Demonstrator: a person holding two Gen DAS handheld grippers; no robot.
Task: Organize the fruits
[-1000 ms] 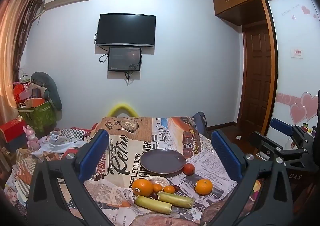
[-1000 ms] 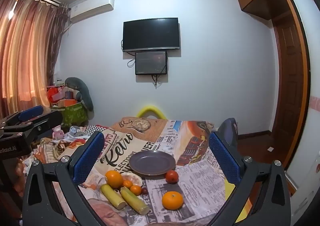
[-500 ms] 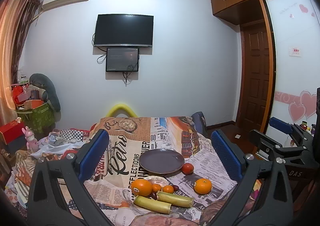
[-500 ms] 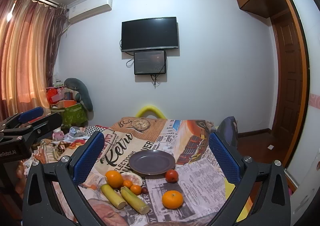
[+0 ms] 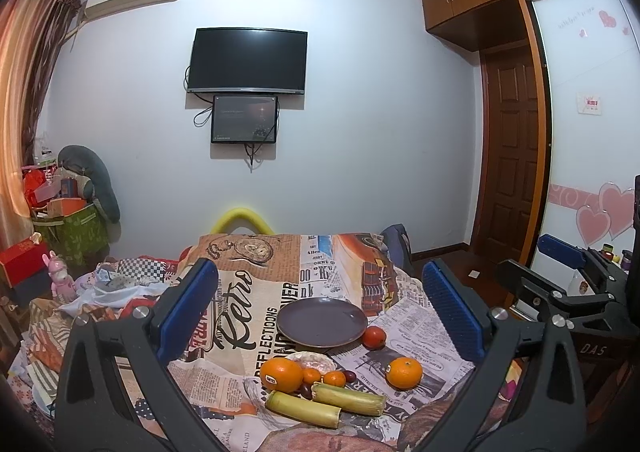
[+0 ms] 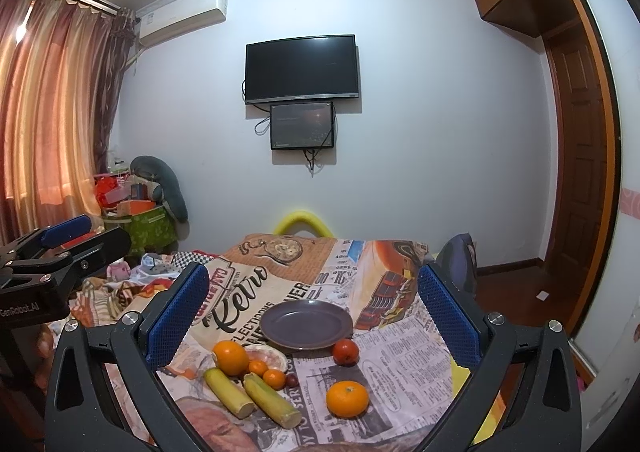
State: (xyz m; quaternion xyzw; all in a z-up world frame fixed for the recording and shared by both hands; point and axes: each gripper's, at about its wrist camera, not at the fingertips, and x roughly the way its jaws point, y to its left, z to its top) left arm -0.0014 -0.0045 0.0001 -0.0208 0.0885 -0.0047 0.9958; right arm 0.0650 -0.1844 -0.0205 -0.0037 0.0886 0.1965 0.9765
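Observation:
An empty dark plate (image 5: 322, 320) (image 6: 306, 324) sits mid-table on a newspaper-print cloth. In front of it lie a large orange (image 5: 281, 374) (image 6: 231, 357), two small tangerines (image 5: 334, 378) (image 6: 274, 378), a loose orange (image 5: 404, 372) (image 6: 347, 398), a red tomato (image 5: 374, 336) (image 6: 345, 352) and two yellow-green cane pieces (image 5: 303, 408) (image 6: 272, 400). My left gripper (image 5: 320, 312) is open and empty, held above and short of the fruit. My right gripper (image 6: 312, 312) is likewise open and empty.
A shallow pink shell dish (image 5: 310, 360) lies between the plate and the large orange. Piled clothes and boxes (image 5: 60, 276) crowd the left. A blue chair back (image 5: 396, 248) stands at the table's far right. A door (image 5: 512, 155) is beyond.
Both grippers have shifted only slightly; the view has drifted a little. The fruit and the plate have not moved.

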